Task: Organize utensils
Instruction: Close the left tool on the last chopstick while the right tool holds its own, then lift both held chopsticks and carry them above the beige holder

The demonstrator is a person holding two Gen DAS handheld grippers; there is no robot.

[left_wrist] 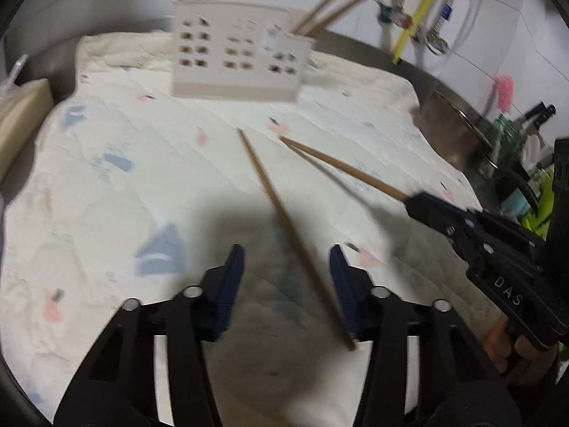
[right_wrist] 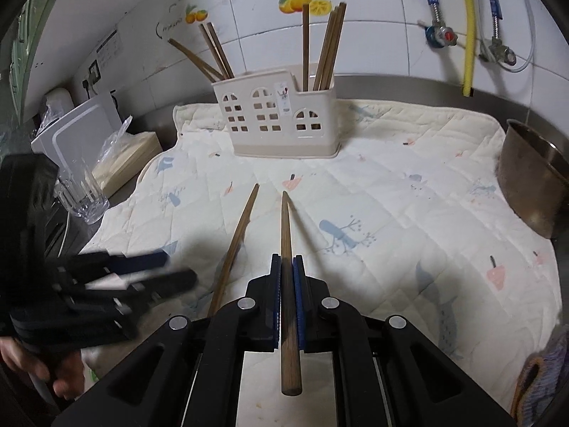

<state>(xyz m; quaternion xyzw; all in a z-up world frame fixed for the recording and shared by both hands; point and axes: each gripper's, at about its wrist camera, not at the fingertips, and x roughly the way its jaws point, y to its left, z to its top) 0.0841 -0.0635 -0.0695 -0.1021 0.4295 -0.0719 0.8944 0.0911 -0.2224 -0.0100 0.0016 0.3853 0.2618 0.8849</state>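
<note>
On the quilted mat (right_wrist: 409,163) | right gripper (right_wrist: 287,277) clenched on one chopstick (right_wrist: 285,235) | left gripper (left_wrist: 287,277) released, straddling loose chopstick (left_wrist: 281,210) | next, I judge: pinch it, carry both to holder (right_wrist: 277,117).

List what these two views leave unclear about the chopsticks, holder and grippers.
- Holder: left wrist view is motion-blurred, so its cutouts smear; its inside is hidden by its walls in both views.
- Loose chopstick: whether the left hand-held gripper pads touch it is unclear.
- Left hand-held gripper in right wrist view: blurred, hiding the chopstick's lower end.
- Held chopstick: middle hidden by the right hand-held gripper.
</note>
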